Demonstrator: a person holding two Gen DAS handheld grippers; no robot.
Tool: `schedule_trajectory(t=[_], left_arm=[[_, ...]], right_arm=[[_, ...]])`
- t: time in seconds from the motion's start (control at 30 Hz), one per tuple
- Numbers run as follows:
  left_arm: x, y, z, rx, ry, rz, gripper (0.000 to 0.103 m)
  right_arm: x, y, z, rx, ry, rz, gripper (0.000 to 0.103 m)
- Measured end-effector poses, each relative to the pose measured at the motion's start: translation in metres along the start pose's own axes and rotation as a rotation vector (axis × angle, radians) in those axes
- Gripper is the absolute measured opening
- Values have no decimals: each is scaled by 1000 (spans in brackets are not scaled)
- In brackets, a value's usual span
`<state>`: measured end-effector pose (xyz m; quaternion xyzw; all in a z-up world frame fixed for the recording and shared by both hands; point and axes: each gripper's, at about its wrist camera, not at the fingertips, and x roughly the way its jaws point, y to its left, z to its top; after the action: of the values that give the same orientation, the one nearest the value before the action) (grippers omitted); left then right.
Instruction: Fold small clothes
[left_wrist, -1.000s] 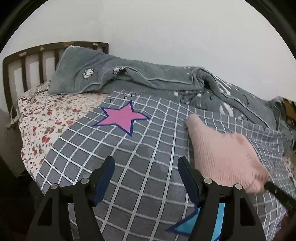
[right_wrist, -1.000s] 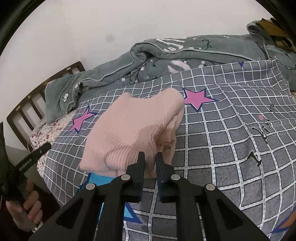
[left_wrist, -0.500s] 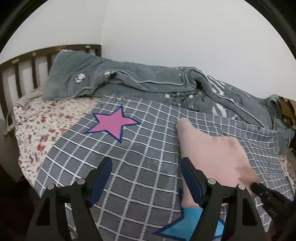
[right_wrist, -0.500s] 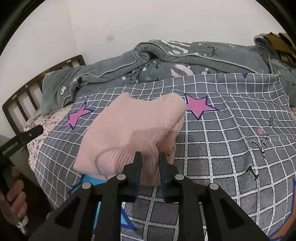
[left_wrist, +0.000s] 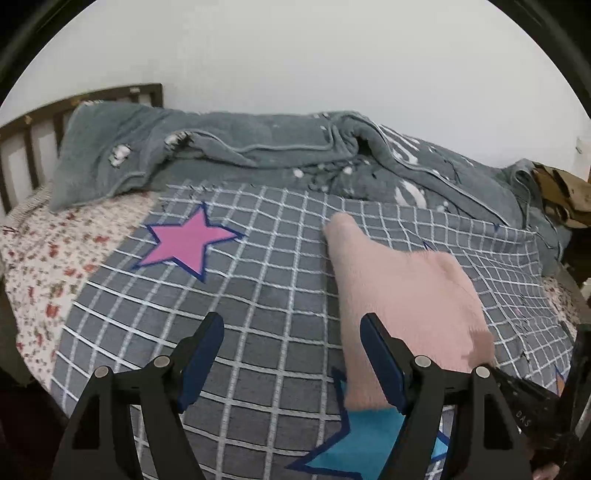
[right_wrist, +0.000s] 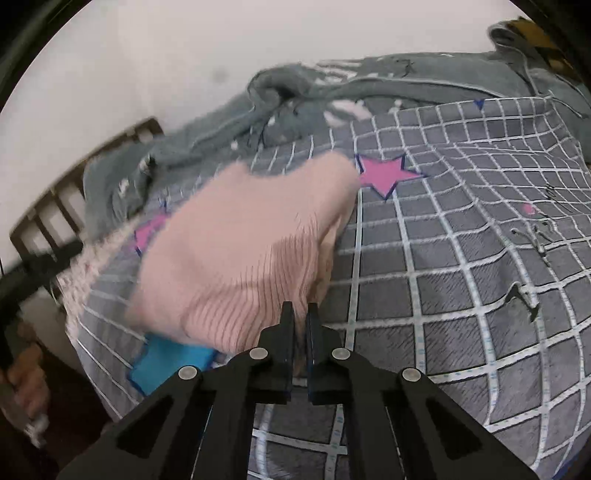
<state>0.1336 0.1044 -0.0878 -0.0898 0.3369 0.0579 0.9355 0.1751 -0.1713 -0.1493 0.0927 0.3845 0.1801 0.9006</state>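
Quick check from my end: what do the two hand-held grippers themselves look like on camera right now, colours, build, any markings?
Both match: the left hand-held gripper and right hand-held gripper have matte black angular linkage arms with round silver rivets and dark blue finger pads. No cables or sleeves show. Small pale lettering marks the right one's body in the left view.

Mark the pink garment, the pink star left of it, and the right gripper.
pink garment (left_wrist: 402, 295), left wrist view, middle of the knit.
pink star (left_wrist: 186, 242), left wrist view, centre of the star.
right gripper (right_wrist: 300, 314), right wrist view, between fingertips pinching the garment's edge.
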Motion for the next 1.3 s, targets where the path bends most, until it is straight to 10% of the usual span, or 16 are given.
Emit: schedule_trajectory(t=[0.23,0.33,0.4,0.5,0.7,1.0,1.3], left_arm=[[13,7,5,-53,16,-52,76],[19,6,10,-69,23,-65,76],[21,4,12,-72,20,-69,76],[25,1,14,-66,23,-80,76],[43,-20,15,-16,70,-121,76],[72,-40,-5,41,157,-120,78],[73,-33,5,50,137,-121,81]], right_arm=[[-10,7,38,16,-115,48,33],[16,11,55,24,-93,10,32],[27,14,57,13,-76,-3,12],[7,5,57,7,-193,56,11],[42,-27,40,86,-71,-11,11],[3,6,46,-28,-202,28,22],[26,10,40,-169,-76,-77,17]])
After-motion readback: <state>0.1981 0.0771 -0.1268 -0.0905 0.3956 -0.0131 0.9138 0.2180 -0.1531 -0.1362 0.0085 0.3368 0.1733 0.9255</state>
